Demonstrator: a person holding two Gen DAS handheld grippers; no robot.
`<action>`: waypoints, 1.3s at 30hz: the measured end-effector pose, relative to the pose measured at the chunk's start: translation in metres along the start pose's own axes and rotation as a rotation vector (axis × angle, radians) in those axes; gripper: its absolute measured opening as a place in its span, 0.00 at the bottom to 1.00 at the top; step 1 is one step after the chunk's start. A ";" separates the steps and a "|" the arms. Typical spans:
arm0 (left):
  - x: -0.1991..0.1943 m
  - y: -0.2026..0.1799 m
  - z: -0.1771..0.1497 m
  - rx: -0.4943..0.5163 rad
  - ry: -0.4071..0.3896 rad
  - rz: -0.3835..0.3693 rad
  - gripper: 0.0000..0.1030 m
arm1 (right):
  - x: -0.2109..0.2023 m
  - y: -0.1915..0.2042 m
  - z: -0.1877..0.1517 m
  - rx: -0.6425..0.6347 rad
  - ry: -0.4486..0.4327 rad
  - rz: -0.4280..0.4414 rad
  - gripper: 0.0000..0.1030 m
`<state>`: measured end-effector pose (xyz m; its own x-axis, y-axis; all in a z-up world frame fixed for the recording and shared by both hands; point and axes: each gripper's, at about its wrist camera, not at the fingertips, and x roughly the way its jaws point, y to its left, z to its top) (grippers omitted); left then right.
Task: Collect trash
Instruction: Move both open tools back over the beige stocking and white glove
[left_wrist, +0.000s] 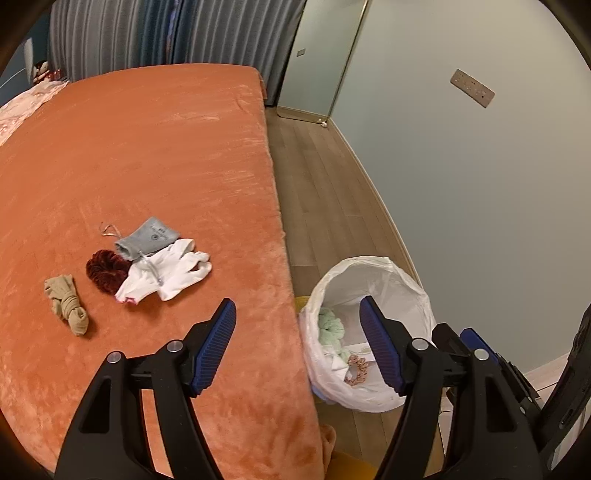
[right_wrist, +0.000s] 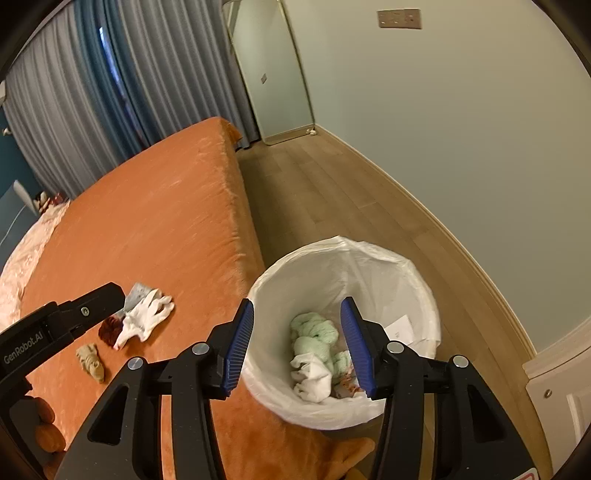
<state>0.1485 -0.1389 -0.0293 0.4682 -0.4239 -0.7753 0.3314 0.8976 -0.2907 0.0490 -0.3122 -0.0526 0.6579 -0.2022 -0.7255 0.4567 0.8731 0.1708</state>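
Between pickups: both tools empty above the bin, more litter waiting on the bed. Left hand-held gripper (left_wrist: 297, 347) spread wide, nothing between its blue pads, straddling the edge of the bed (left_wrist: 155, 155) with one finger over the orange cover and the other over the trash bin (left_wrist: 406, 284). Right hand-held gripper (right_wrist: 297, 345) parted to a moderate gap, likewise holding nothing, poised directly over the bin's mouth. Bin standing on the wooden floor (left_wrist: 325, 192) just beside the bed, lined with a white plastic bag and already holding pale green bundles (right_wrist: 314, 332), a white crumpled cloth (right_wrist: 312, 374) and a pinkish scrunchie (left_wrist: 357, 369). Still on the bed, clustered near the bin-side edge: a white glove (left_wrist: 166, 275) lying flat with fingers splayed, a grey pouch (left_wrist: 147, 238) touching it at the far side, a dark red scrunchie (left_wrist: 105, 271) partly tucked under the glove, a knotted tan stocking (left_wrist: 68, 308) a little apart, and a thin loop of ribbon (left_wrist: 109, 229) just beyond the pouch. Likely next: swing the left tool back over the cluster, tip down onto one piece and pinch it clear of its neighbours. Soft, limp goods, so a deep bite into the fabric probably needed; glove, pouch and scrunchie overlap, so some risk of dragging two at once. Ribbon thin and flat, likely the hardest to catch.
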 end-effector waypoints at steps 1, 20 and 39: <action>-0.002 0.006 -0.001 -0.006 -0.003 0.008 0.66 | 0.000 0.004 -0.001 -0.010 0.001 0.002 0.47; -0.031 0.114 -0.018 -0.163 -0.010 0.101 0.70 | -0.004 0.100 -0.026 -0.129 0.033 0.062 0.54; -0.017 0.266 -0.040 -0.395 0.082 0.237 0.76 | 0.045 0.194 -0.054 -0.205 0.137 0.113 0.54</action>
<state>0.1960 0.1124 -0.1156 0.4217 -0.2054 -0.8832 -0.1211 0.9525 -0.2793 0.1352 -0.1283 -0.0883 0.6041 -0.0486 -0.7954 0.2449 0.9612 0.1273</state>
